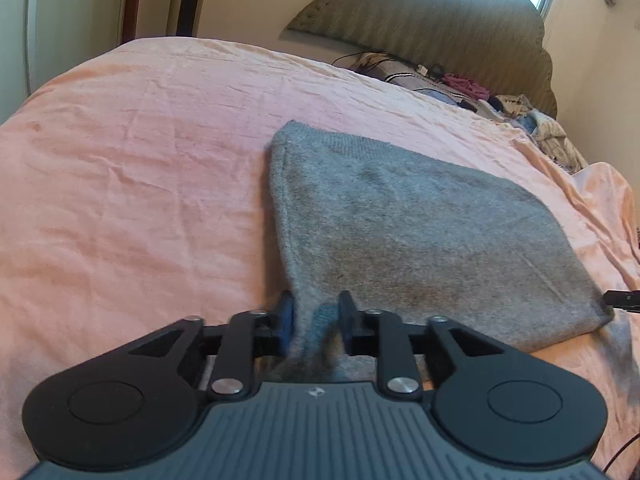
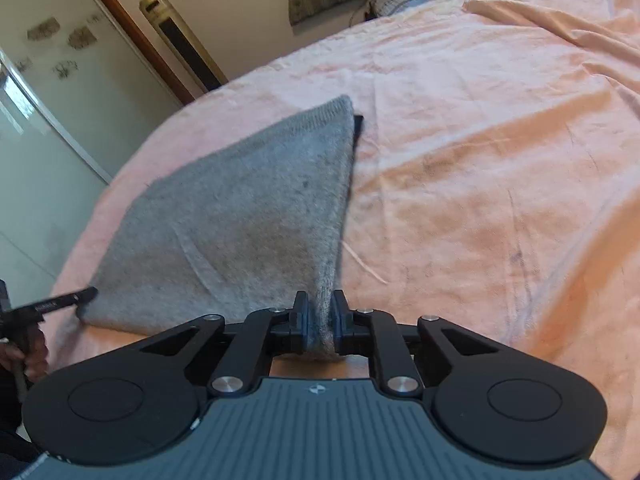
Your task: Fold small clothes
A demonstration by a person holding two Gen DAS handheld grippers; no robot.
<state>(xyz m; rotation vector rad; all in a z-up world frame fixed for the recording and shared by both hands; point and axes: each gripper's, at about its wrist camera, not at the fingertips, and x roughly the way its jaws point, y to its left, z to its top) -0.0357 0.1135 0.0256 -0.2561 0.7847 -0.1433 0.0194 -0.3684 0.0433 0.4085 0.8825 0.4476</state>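
the left gripper (image 1: 316, 322) pinches the near left corner of a grey knitted garment (image 1: 404, 236) lying on the wrinkled pink bedsheet (image 1: 132, 168); the right gripper (image 2: 320, 320) clamps its near right corner.

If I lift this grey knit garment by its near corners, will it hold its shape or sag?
The grey knit garment probably sags: it bunches limply between the pads of each hand-held gripper. Likely light, and its fuzzy knit should grip the pink bedsheet rather than slide.
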